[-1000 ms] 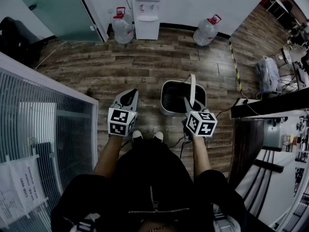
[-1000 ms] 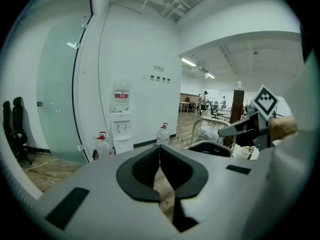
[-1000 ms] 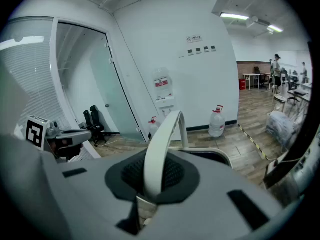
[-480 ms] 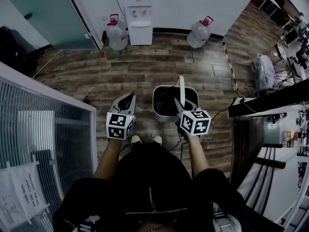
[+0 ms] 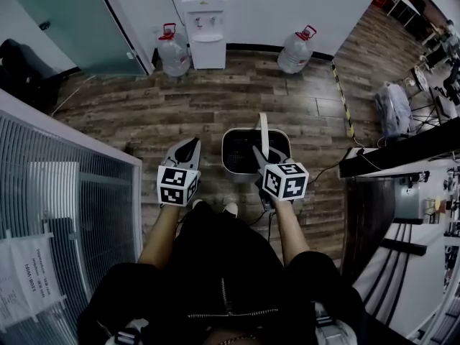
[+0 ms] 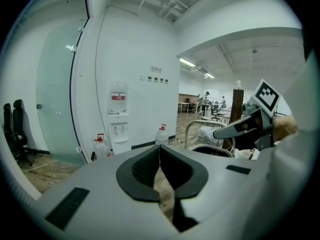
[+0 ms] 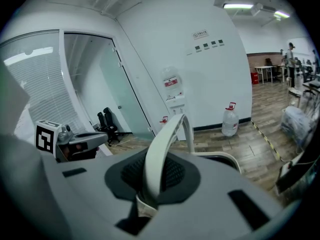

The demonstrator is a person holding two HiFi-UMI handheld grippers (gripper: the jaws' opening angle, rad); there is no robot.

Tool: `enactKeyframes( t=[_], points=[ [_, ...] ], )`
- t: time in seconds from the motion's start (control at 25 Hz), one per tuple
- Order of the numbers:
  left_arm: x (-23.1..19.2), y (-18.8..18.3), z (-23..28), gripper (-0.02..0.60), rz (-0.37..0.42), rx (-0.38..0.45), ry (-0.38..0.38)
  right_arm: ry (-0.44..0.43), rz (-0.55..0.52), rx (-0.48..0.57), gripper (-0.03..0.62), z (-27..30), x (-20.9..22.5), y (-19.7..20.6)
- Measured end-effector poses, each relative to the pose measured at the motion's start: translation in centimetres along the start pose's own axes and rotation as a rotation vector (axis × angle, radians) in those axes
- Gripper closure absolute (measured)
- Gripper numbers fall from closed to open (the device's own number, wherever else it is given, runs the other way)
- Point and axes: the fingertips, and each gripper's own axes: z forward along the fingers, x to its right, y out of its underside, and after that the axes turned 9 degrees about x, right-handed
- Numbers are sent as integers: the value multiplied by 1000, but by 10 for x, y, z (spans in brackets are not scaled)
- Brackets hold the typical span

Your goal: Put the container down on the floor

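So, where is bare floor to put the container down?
The wood-plank floor is bare between the white water dispenser and the white handled container. Crowded: cables by the dark desk on the right.

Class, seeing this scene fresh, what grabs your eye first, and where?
The right hand-held gripper clamps the arched handle of a white container at the centre. The left hand-held gripper beside it is shut, empty. A water dispenser stands at the far wall between two water bottles.
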Motion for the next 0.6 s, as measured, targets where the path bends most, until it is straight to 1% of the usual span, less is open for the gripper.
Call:
enactKeyframes(
  t=[0.12,0.36,0.6],
  points=[
    [6,3,2,566,6,-13,1,-7,-4,-6,559,-2,3,2],
    [12,1,11,566,6,-23,6,2,21,-3,557,-4,14,-1],
    [12,1,30,566,2,-23,31,16,30,-2,557,1,24,-5]
  ],
)
